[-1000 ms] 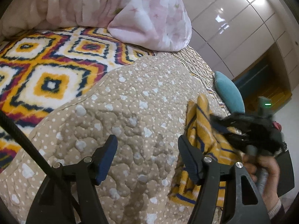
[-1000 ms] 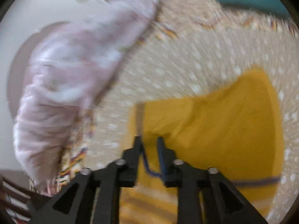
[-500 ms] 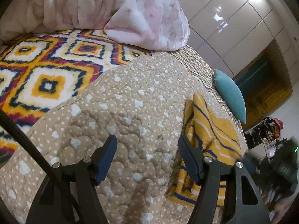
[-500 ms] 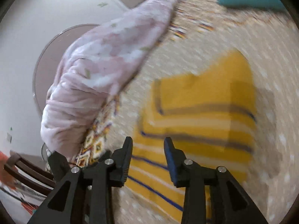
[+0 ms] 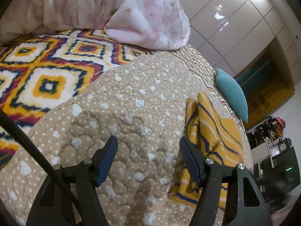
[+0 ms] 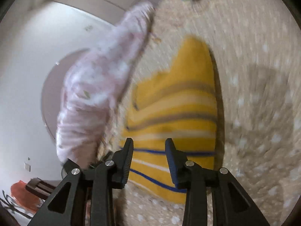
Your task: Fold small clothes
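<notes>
A yellow garment with white and navy stripes (image 5: 212, 130) lies folded on the beige dotted quilt (image 5: 131, 103), to the right of my left gripper (image 5: 148, 139). That gripper hovers open over bare quilt, and its right finger (image 5: 188, 156) overlaps the garment's edge in the picture. In the blurred right wrist view the same garment (image 6: 178, 98) lies flat ahead of and below my right gripper (image 6: 149, 141). Its jaws stand apart, and neither pad presses on the cloth.
A pink floral duvet (image 5: 112, 9) is heaped at the far side of the bed on a bright diamond-patterned blanket (image 5: 47, 71). A teal cushion (image 5: 231, 94) lies beyond the garment. Glossy wardrobe doors (image 5: 235, 18) stand behind. A dark chair (image 6: 37, 186) stands off the bed.
My right gripper has let go of the garment's edge, opened and drawn back off the bed's side. The garment now lies flat and folded. My left gripper has kept still.
</notes>
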`<state>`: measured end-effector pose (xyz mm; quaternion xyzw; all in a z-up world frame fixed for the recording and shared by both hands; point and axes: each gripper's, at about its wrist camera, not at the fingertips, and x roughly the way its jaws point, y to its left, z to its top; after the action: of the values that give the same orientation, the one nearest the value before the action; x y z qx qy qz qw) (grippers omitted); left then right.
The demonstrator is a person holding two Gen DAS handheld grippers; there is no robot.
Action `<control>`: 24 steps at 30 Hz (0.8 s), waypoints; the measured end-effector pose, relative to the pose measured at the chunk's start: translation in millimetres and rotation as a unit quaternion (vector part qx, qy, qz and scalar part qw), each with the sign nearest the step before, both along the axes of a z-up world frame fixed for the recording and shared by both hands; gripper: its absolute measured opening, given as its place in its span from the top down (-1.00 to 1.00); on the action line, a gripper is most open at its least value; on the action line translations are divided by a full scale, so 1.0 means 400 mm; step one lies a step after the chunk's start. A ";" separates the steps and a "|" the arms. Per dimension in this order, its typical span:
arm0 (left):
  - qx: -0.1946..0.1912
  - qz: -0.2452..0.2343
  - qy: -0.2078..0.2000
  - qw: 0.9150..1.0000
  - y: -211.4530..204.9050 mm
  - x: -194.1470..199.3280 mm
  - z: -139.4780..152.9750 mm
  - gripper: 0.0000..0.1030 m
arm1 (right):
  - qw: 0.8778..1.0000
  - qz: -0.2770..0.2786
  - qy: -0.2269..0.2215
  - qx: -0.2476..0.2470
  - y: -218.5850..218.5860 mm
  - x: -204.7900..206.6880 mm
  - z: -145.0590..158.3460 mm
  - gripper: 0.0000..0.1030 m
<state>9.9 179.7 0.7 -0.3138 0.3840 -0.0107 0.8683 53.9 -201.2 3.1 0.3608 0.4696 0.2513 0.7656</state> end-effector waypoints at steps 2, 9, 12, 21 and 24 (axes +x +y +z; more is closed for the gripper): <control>-0.001 0.000 0.000 1.000 0.002 -0.002 0.001 -0.30 | 0.999 0.004 0.017 0.034 0.011 0.003 -0.075 0.38; -0.004 0.004 0.003 1.000 0.009 -0.002 -0.001 -0.30 | 0.996 -0.002 -0.019 0.085 -0.054 -0.025 0.005 0.33; -0.009 0.003 0.005 1.000 0.007 0.003 -0.003 -0.30 | 0.994 0.010 -0.023 0.109 -0.059 -0.055 -0.013 0.33; 0.012 -0.010 0.008 1.000 -0.017 0.007 -0.007 -0.31 | 0.992 0.062 0.045 0.103 0.038 -0.039 -0.109 0.40; 0.005 -0.008 0.006 1.000 -0.009 0.007 -0.006 -0.32 | 0.994 0.062 0.011 0.091 0.010 -0.056 -0.050 0.06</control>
<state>12.7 176.0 -1.6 -0.3064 0.3919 -0.0132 0.8674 31.7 -197.0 -17.1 0.4019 0.4742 0.3363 0.7074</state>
